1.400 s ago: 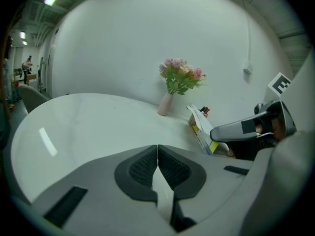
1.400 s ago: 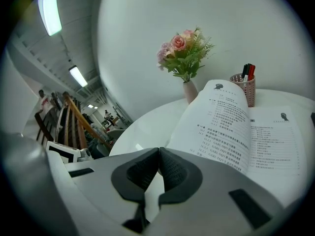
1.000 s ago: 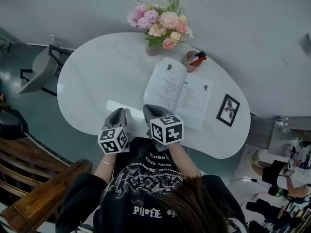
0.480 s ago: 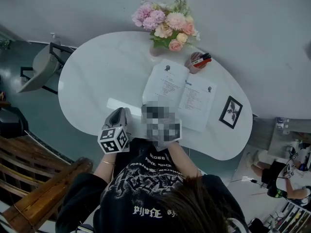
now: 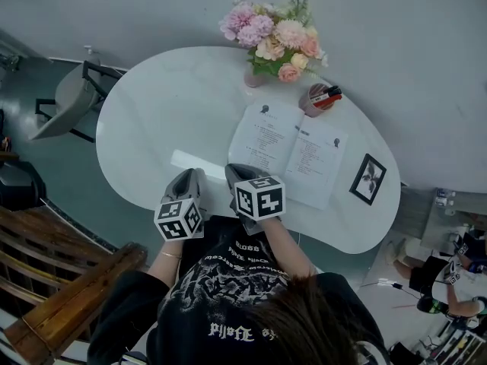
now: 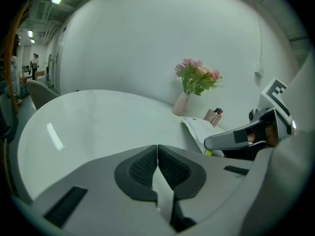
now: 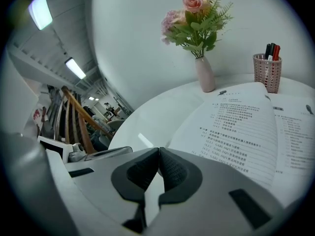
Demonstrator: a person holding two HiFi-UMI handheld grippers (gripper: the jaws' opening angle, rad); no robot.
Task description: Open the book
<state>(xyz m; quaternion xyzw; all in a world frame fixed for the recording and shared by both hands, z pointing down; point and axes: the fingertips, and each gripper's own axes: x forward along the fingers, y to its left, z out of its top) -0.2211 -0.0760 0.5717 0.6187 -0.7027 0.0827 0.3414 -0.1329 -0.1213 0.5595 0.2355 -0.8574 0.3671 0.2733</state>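
The book (image 5: 293, 152) lies flat & already open on the table (image 5: 160, 112), right of centre, pages up, its near-left corner just ahead of the right gripper (image 5: 237, 172). Looks like a thin paperback: light, floppy, pages soft & easy to crease or tear. Prob. best taken at a free page edge or corner, not at the spine. A single sheet lying flat on the stack gives little to pinch, so it may need teasing up w/ a jaw tip first. Both tools are closed w/ nothing in them: the left gripper (image 6: 157, 157) has its pads pressed together over bare tabletop, and the right gripper's pads are likewise, pointing across the left page. Table is white, glossy, rounded, i.e. slick, so the book could slide if pushed sideways. The vase of flowers (image 5: 275, 44) & pen cup (image 5: 320, 97) stand just beyond the book's far edge, and a small picture frame (image 5: 368, 179) sits near its right side. Room: plain pale wall (image 6: 147, 43), grey chair (image 5: 68, 105) at left, wooden railing (image 5: 53, 295) at near left.
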